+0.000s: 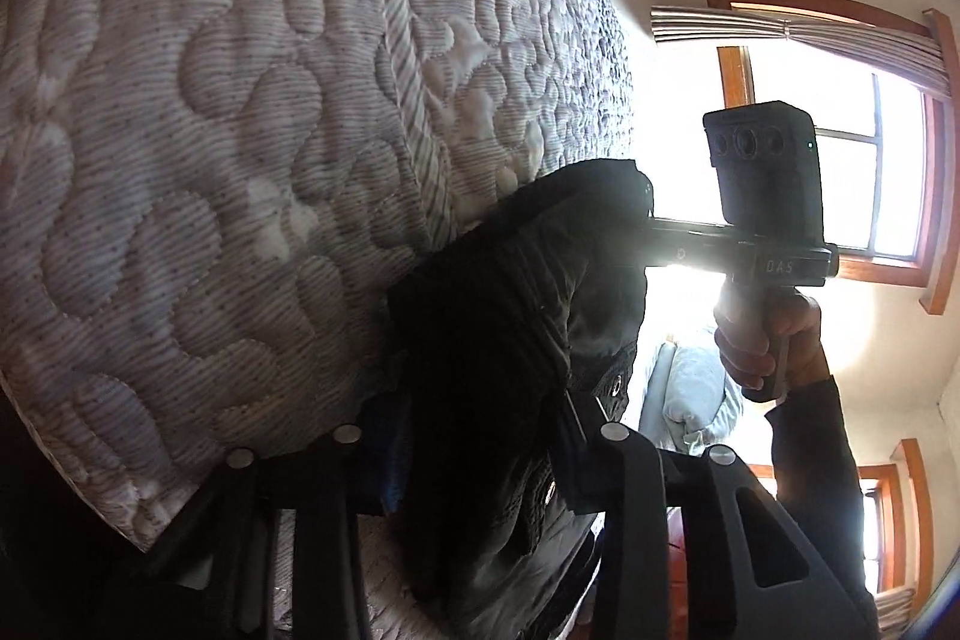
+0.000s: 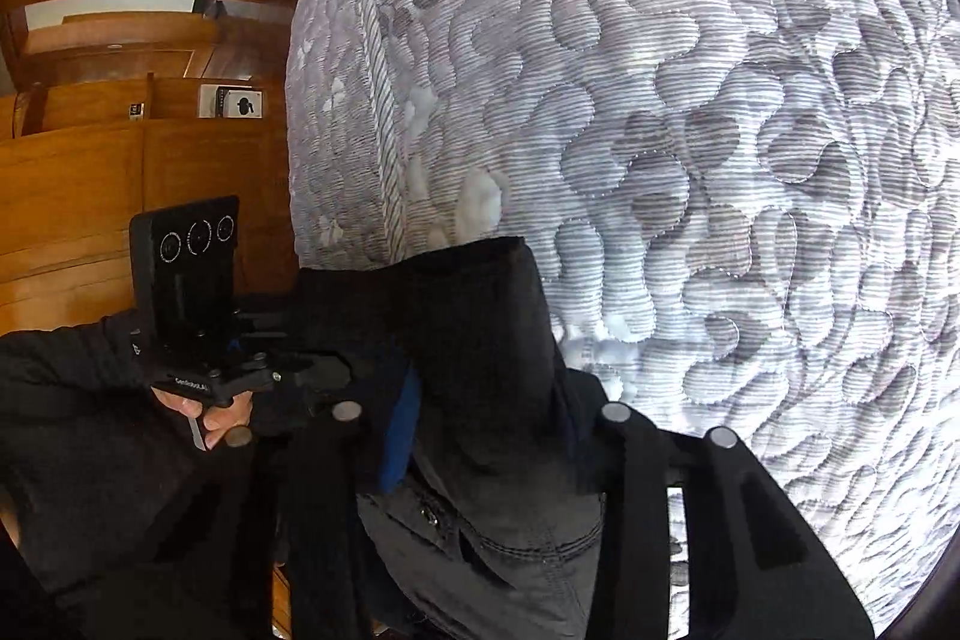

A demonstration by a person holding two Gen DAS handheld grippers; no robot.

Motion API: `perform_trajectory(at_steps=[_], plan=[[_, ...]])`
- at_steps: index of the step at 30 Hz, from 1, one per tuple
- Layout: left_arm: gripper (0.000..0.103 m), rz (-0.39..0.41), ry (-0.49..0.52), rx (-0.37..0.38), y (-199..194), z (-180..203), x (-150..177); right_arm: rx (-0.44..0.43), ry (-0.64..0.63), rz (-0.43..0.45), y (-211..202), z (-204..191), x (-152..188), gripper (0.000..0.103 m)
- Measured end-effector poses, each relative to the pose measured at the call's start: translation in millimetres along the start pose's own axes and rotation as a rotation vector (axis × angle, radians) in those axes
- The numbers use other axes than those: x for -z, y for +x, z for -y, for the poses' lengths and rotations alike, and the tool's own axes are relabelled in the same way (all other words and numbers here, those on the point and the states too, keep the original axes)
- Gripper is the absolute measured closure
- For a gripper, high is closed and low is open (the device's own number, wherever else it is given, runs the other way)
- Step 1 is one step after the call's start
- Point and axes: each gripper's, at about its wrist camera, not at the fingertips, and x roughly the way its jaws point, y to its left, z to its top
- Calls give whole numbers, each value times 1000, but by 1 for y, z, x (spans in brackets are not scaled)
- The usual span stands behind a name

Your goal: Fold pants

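Observation:
Black pants (image 1: 498, 328) hang bunched at the edge of a quilted grey mattress (image 1: 240, 130). My left gripper (image 1: 486, 436) is shut on the waistband, which fills the gap between its blue pads. In the same view the right gripper (image 1: 645, 214), held by a hand (image 1: 762, 334), bites into the fabric's far upper end. In the right wrist view the pants (image 2: 480, 328) sit pinched in my right gripper (image 2: 489, 430), a button and a stitched seam showing below. The left gripper (image 2: 336, 376) grips the cloth on the left, in front of the mattress (image 2: 720, 160).
A bright window (image 1: 870, 172) with a wooden frame and a curtain is to the right. A pale blue pillow (image 1: 690, 388) lies below it. Wooden cabinets and shelves (image 2: 120, 160) stand left of the mattress corner. A dark sleeve (image 2: 90, 430) fills the lower left.

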Motion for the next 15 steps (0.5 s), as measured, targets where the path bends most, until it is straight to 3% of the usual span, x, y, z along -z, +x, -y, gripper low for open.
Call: perform_trajectory(at_steps=[5,15], plan=[[73,12,94,12,-10,28,8,51,-10,35,-21,-18,15,75],[75,22,290,41,-29,104,34,190,-3,123,-83,-77,80,78]])
